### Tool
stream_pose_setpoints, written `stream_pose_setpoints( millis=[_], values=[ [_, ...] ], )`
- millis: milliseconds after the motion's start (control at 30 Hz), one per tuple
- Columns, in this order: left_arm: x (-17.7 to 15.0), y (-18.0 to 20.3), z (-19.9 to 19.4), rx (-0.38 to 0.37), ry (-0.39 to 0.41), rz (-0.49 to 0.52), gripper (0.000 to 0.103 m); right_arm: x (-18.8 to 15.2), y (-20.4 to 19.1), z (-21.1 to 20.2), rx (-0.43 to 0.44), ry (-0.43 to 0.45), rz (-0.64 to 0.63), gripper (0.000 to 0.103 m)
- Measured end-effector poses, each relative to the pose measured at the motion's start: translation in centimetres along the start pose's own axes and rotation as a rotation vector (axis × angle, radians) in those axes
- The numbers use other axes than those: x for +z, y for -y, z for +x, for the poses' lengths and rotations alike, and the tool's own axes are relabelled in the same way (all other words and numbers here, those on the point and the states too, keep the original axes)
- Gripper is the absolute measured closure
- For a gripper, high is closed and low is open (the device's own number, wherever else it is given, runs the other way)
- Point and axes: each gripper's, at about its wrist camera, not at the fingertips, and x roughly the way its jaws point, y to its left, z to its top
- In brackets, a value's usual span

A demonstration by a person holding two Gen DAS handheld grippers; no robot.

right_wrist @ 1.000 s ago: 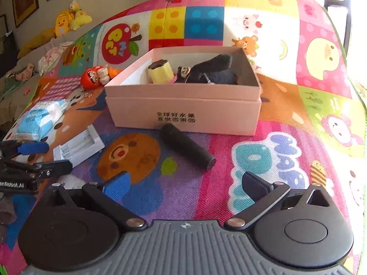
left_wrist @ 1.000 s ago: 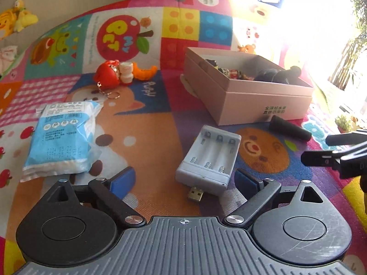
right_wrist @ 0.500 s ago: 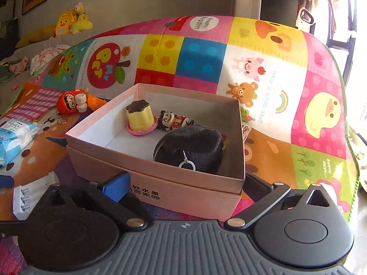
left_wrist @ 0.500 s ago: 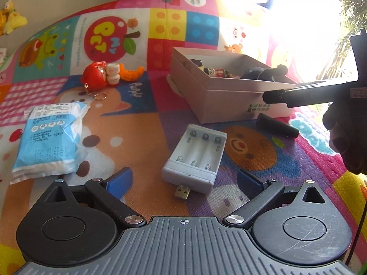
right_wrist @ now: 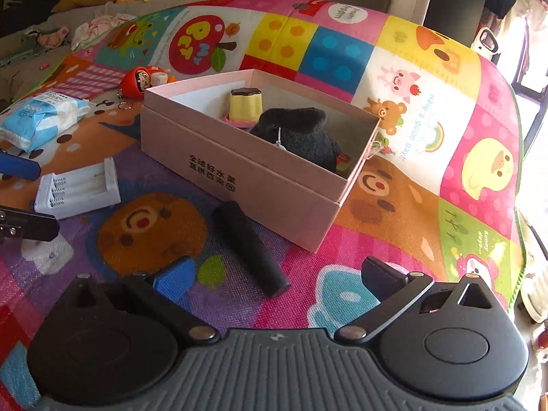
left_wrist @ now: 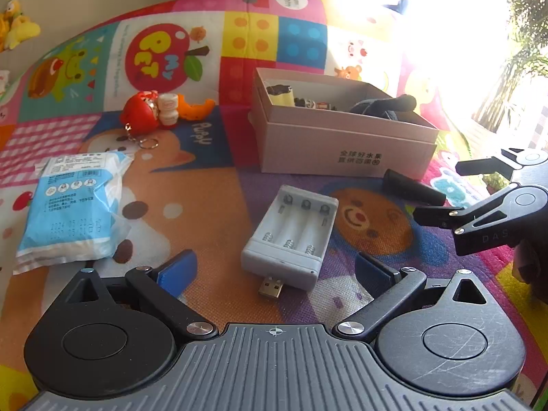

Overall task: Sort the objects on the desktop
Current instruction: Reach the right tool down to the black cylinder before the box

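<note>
The left gripper point(left_wrist: 274, 270) hangs low over the grey plastic three-slot battery charger point(left_wrist: 291, 236) with its blue-padded fingers spread wide and empty, having just widened, seemingly to straddle it. The right gripper point(right_wrist: 277, 279), fingers also parted and empty, faces the black cylinder point(right_wrist: 250, 243) lying just beside the open pink cardboard box point(right_wrist: 239, 178), where a yellow pudding toy point(right_wrist: 245, 106) and black plush point(right_wrist: 301, 133) already sit.

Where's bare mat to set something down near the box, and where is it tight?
Free: the orange patch between the tissue pack and the battery charger, and the mat right of the pink box. Tight: the strip before the box, where the black cylinder lies, and inside the box, mostly filled.
</note>
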Motion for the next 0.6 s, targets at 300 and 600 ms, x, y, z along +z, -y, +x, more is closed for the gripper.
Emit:
stream_pose_setpoints(
  millis=[300,600],
  values=[
    [0.0,0.1,0.0,0.008,-0.003,0.007,0.002,-0.5,1.6,-0.1,-0.170,-0.028,0.118,0.000],
    [0.6,1.4,-0.5,-0.109,-0.075,-0.028,0.002,-2.6,-0.1,-2.1,0.026,-0.067,0.259,0.000]
  ],
)
